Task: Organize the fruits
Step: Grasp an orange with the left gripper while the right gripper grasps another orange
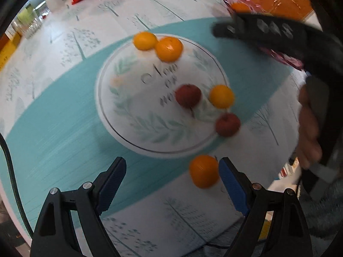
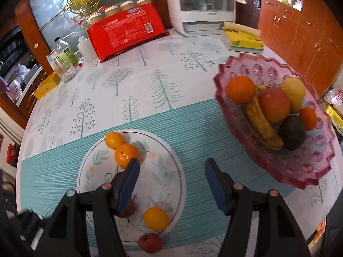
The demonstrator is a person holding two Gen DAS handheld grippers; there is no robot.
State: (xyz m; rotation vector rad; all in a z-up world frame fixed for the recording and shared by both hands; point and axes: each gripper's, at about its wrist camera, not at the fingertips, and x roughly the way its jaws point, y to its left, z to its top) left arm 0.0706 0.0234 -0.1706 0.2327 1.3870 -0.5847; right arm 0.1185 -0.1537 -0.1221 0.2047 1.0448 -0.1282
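Observation:
A white leaf-patterned plate (image 1: 128, 115) (image 2: 167, 167) lies on the teal band of the tablecloth. On it are two oranges (image 1: 169, 49) (image 2: 126, 155) at the far rim, a third orange (image 1: 221, 96) (image 2: 155, 218) and a red fruit (image 1: 188, 96). Another red fruit (image 1: 227, 124) (image 2: 150, 242) sits at the plate's edge. One orange (image 1: 203, 171) lies off the plate, just inside the right finger of my open left gripper (image 1: 172, 171). My right gripper (image 2: 171, 171) hangs open over the plate's right side with nothing between its fingers. A pink bowl (image 2: 300, 171) holds mixed fruit.
At the back of the table are a red package (image 2: 126, 32), a white appliance (image 2: 203, 10), a yellow box (image 2: 242, 40), and bottles and a glass (image 2: 66, 64). Wooden cabinets (image 2: 300, 38) stand to the right. A hand (image 1: 308, 128) holds the right gripper's body.

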